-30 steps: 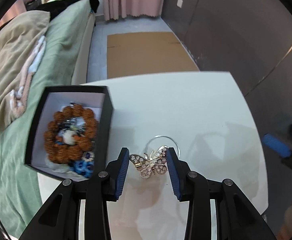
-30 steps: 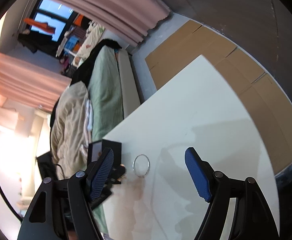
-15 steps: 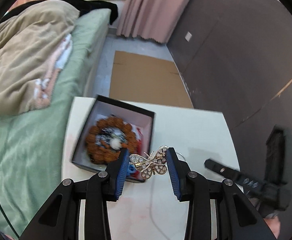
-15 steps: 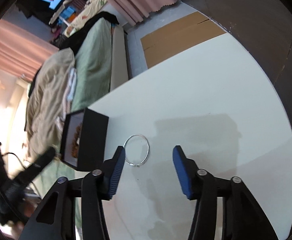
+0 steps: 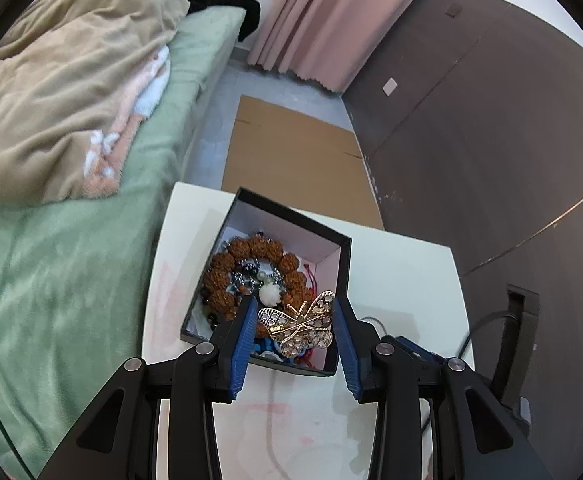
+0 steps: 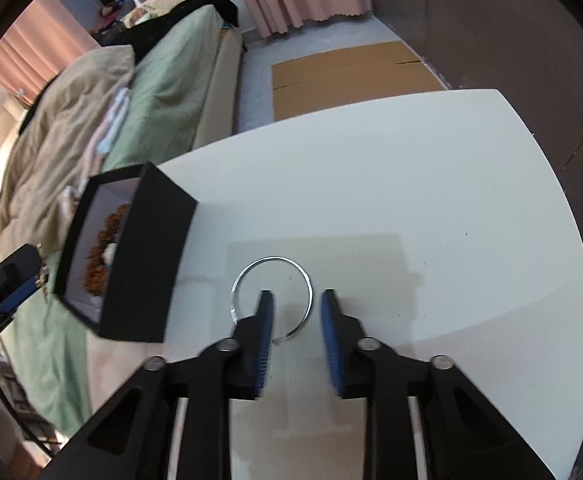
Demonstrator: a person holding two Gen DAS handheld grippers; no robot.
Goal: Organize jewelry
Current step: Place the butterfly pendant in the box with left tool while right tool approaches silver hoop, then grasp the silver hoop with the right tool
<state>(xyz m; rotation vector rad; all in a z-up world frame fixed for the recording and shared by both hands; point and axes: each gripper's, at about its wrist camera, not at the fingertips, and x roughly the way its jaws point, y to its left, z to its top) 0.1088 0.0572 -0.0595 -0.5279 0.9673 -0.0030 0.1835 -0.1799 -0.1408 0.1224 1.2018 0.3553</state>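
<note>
Left wrist view, lower centre: left gripper (image 5: 294, 326) has its blue pads partly closed on a gold butterfly brooch (image 5: 297, 328), one pad against each wing tip. The brooch hangs above the near corner of the black jewelry box (image 5: 343, 264), over its open interior. The box sits on the white table (image 5: 403, 264), toward the table's left edge in this frame. Inside, mid-frame: a ring of brown bumpy beads (image 5: 251, 268) with a white bead (image 5: 269, 294) at its centre and dark small beads around it; blue items lie under the brooch, too hidden to name. At lower right of the frame a dark blurred shape with a blue part is the other gripper, beside the box.

Right wrist view, lower centre: right gripper (image 6: 296, 306) has its jaws closing. The pads are narrow apart and straddle the right-hand arc of a thin silver bangle (image 6: 272, 259), which lies flat on the table (image 6: 411, 180). The left finger tip stands inside the ring, the right one outside it. Pads not yet pressing the wire; a clear gap shows on both sides. Left of the bangle, just beside it, stands the black box (image 6: 151, 248), open side facing left of frame, brown beads visible within. At far left edge the left gripper shows, blurred.

Beyond the table, both views: cardboard sheet (image 5: 291, 152) flat on the floor, green bed (image 5: 51, 264) with a tan blanket (image 5: 67, 80) at left, pink curtain (image 5: 331, 20) at top, dark wall (image 5: 491, 120) at right.
</note>
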